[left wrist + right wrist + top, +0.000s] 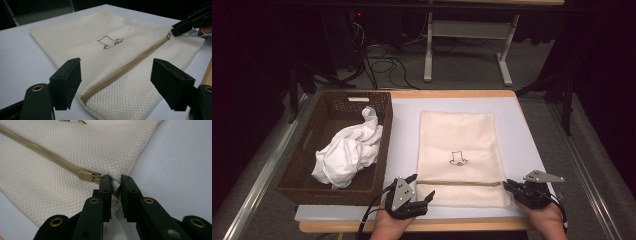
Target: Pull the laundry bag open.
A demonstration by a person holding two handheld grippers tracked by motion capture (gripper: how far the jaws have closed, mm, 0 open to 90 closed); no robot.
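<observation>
Two black jaws of the right gripper point(115, 185) are pinching the mesh laundry bag point(459, 155) at its edge, right beside the zipper pull point(86, 176), with a fold of netting caught between the pads. Across the zipper point(125, 67), the left gripper point(116, 83) is hanging wide open over the bag's other end, gripping nothing. Lying flat on the white table point(404, 145) next to the wicker basket point(382, 165) of white cloth point(347, 152), the bag is looking light, limp and prone to bunching, so holding the fabric at both zipper ends is likely the safest grip
</observation>
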